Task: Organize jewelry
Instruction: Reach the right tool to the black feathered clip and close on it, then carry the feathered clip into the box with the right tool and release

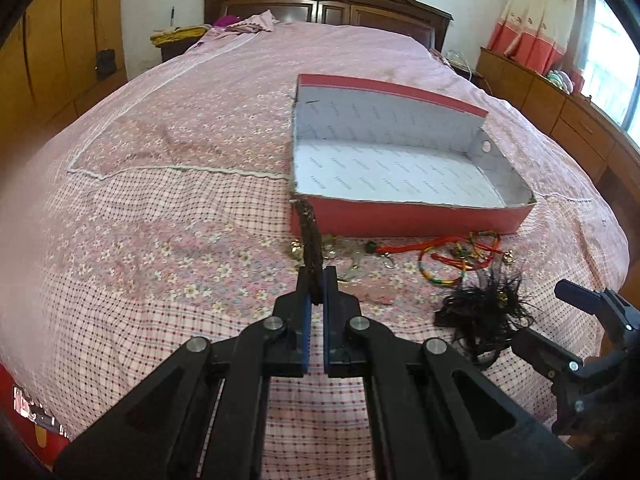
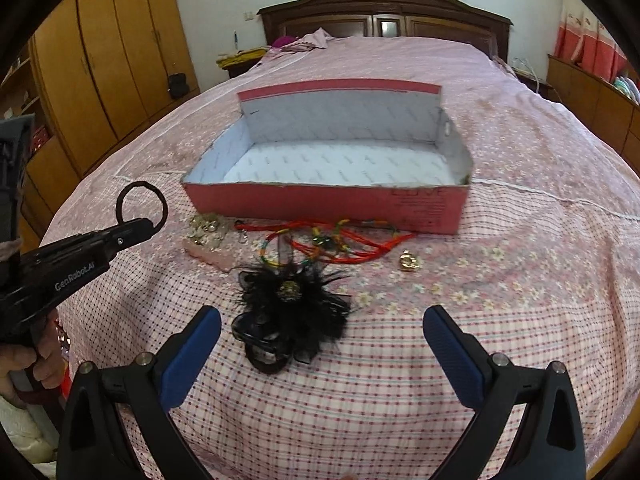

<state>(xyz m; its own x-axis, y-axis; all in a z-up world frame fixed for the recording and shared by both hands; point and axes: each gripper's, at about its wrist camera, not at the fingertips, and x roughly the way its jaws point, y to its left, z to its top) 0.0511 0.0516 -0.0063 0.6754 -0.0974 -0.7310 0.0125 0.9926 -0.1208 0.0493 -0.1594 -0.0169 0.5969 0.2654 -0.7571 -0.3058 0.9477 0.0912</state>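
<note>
My left gripper [image 1: 318, 282] is shut on a dark elastic hair loop [image 1: 310, 236] and holds it above the bedspread, just left of the red shoebox's [image 1: 400, 216] near corner. From the right wrist view the same loop [image 2: 141, 204] stands up from the left gripper [image 2: 146, 224]. My right gripper [image 2: 322, 316] is open, its blue pads either side of a black feathered hair ornament [image 2: 292, 300] lying on the bed. Red cords [image 2: 352, 242], a striped bangle [image 2: 276, 254], a gold pendant [image 2: 409, 261] and silvery trinkets [image 2: 206, 226] lie before the box [image 2: 320, 204], whose white inside is bare.
Everything rests on a pink floral and checked bedspread [image 2: 500, 340]. A dark wooden headboard [image 2: 384, 12] stands at the far end. Wooden wardrobes [image 2: 104, 72] line the left side, a low cabinet [image 1: 560, 108] the right. A hand [image 2: 24, 368] grips the left tool's handle.
</note>
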